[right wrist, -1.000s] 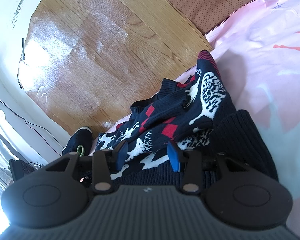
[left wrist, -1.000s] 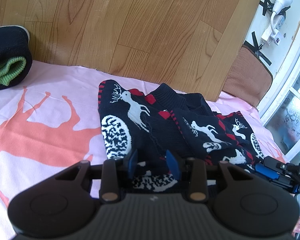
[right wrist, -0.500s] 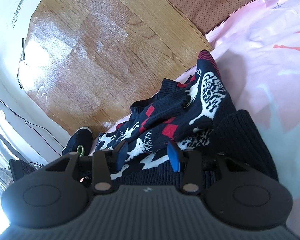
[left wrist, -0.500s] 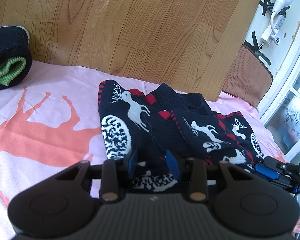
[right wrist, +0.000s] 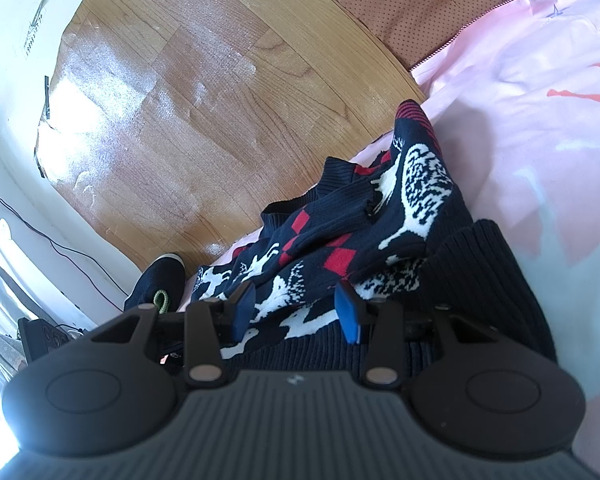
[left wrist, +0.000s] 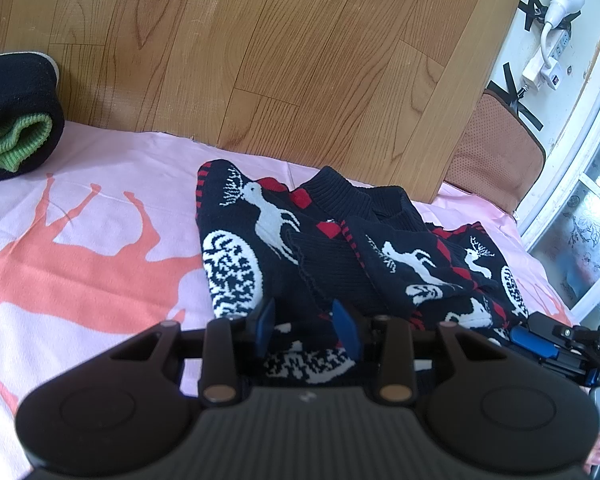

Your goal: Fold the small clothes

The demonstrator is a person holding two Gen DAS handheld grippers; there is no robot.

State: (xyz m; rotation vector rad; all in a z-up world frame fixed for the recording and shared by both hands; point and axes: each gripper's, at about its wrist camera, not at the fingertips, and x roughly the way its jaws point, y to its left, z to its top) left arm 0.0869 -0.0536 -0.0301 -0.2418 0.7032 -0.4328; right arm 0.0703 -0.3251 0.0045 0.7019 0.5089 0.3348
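Note:
A navy knitted sweater (left wrist: pixel 324 256) with white reindeer and red diamonds lies crumpled on the pink sheet (left wrist: pixel 80 264). Its collar points toward the wooden board. My left gripper (left wrist: pixel 305 325) hovers low over the sweater's near hem, blue pads apart, fabric showing in the gap but not pinched. In the right wrist view the same sweater (right wrist: pixel 340 240) stretches away from my right gripper (right wrist: pixel 296 312), whose pads stand wider apart above the ribbed hem (right wrist: pixel 480 280). One blue finger (left wrist: pixel 534 339) of the right gripper shows at the right edge of the left wrist view.
A rolled dark garment with a green cuff (left wrist: pixel 16 120) sits at the sheet's far left. A wood-patterned board (left wrist: pixel 300 60) backs the sheet, with a brown cushion (left wrist: pixel 496 148) and a power strip (left wrist: pixel 552 56) by the window. The sheet carries orange deer prints.

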